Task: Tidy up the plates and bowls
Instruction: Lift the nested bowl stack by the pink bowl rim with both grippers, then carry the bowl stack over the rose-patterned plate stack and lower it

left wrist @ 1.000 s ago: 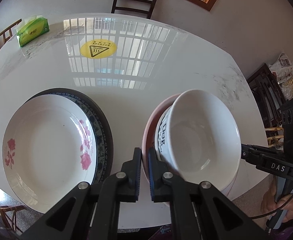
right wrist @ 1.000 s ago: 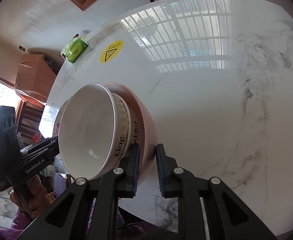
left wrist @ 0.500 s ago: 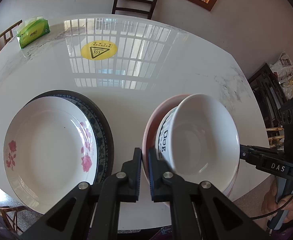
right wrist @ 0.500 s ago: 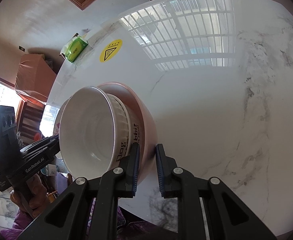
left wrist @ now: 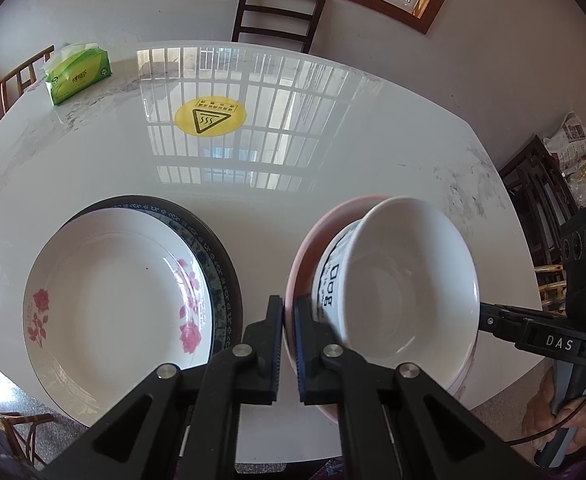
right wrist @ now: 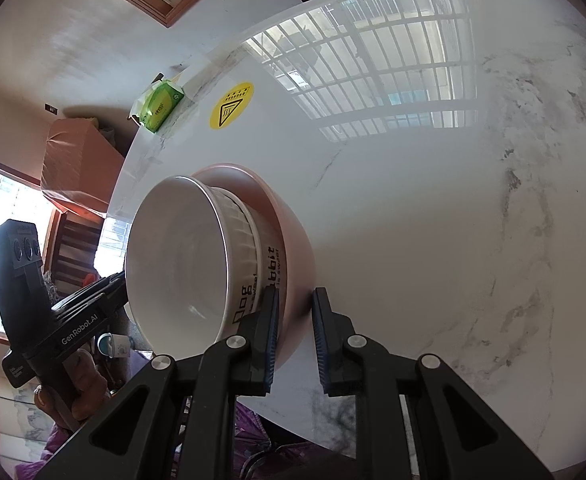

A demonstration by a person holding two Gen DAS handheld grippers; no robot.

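A stack of bowls is held between both grippers: a white bowl (left wrist: pixel 405 284) inside a printed white bowl (left wrist: pixel 327 280), inside a pink bowl (left wrist: pixel 299 264). My left gripper (left wrist: pixel 289 332) is shut on the pink bowl's near rim. My right gripper (right wrist: pixel 295 320) is shut on the pink bowl's (right wrist: pixel 293 240) opposite rim, beside the white bowls (right wrist: pixel 177 252). A white rose-patterned plate (left wrist: pixel 109 300) lies on a dark blue-rimmed plate (left wrist: pixel 221 280) to the left of the left gripper.
The white marble table (left wrist: pixel 293 160) carries a yellow warning sticker (left wrist: pixel 210 117) and a green tissue pack (left wrist: pixel 78 73) at the far left. Chairs (left wrist: pixel 277 16) stand around it. A cardboard box (right wrist: pixel 77 168) sits beyond the table edge.
The bowl stack has tipped back from strongly tilted toward level and shifted slightly right and down. Both grippers keep their hold on the pink rim.
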